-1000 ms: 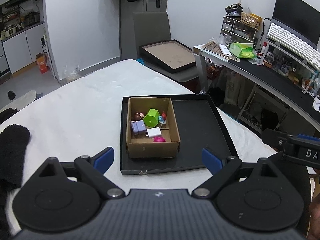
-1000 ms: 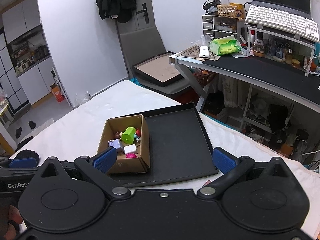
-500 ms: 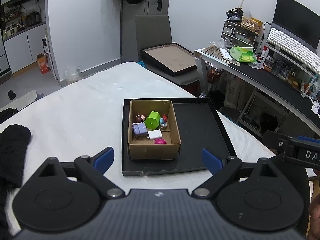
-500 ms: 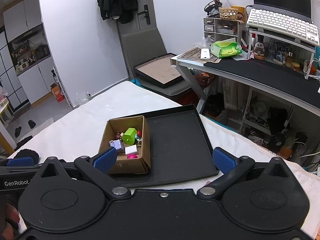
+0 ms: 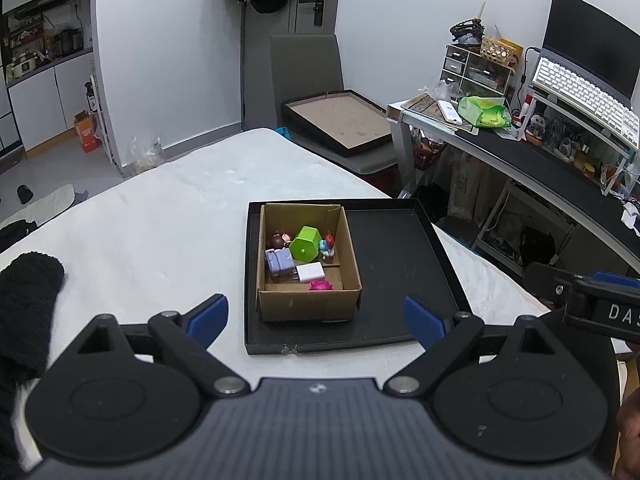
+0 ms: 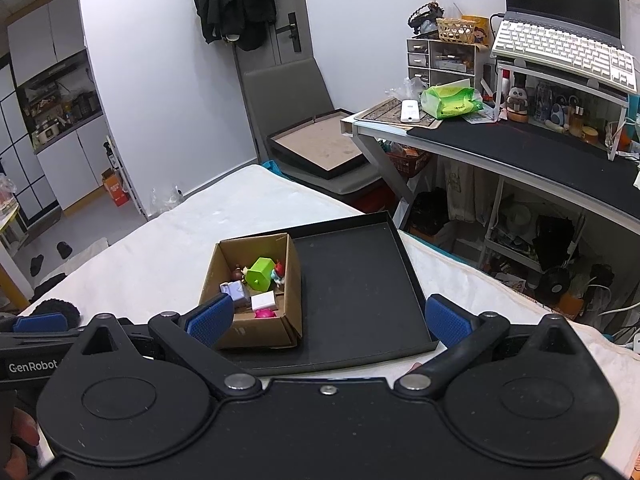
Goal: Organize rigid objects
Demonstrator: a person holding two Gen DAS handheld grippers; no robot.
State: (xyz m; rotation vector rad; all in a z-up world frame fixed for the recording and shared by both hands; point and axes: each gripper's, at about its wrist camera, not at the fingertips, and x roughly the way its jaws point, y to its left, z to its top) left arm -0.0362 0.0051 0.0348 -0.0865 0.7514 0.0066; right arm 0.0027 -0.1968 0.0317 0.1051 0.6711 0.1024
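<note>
Left wrist view shows the left gripper (image 5: 316, 316) with its blue fingers spread wide and nothing between them; it hangs above the white bed, short of the black tray (image 5: 404, 336). On the right wrist view the right gripper (image 6: 326, 316) is also spread wide and carries nothing, at about the same distance from the tray.

Inside the left part of the tray stands a cardboard box (image 5: 308, 304), and the small rigid things lie all together in it: a green hexagonal cup (image 5: 305, 243) on its side, a purple block (image 5: 280, 263), a white charger (image 5: 310, 272), a pink piece (image 5: 320, 286), a small figurine with red top (image 5: 328, 245) and a brown figurine (image 5: 277, 241). The right part of the tray is bare.

I judge these pieces are light, hard plastic, so they will not bend, but smooth faces may slip. The charger and the purple block are best taken across their flat sides. The cup is better pinched over two opposite flat faces, or by its rim. The figurines look delicate; hold them at the body. They lie close, so neighbours may be pushed.
</note>
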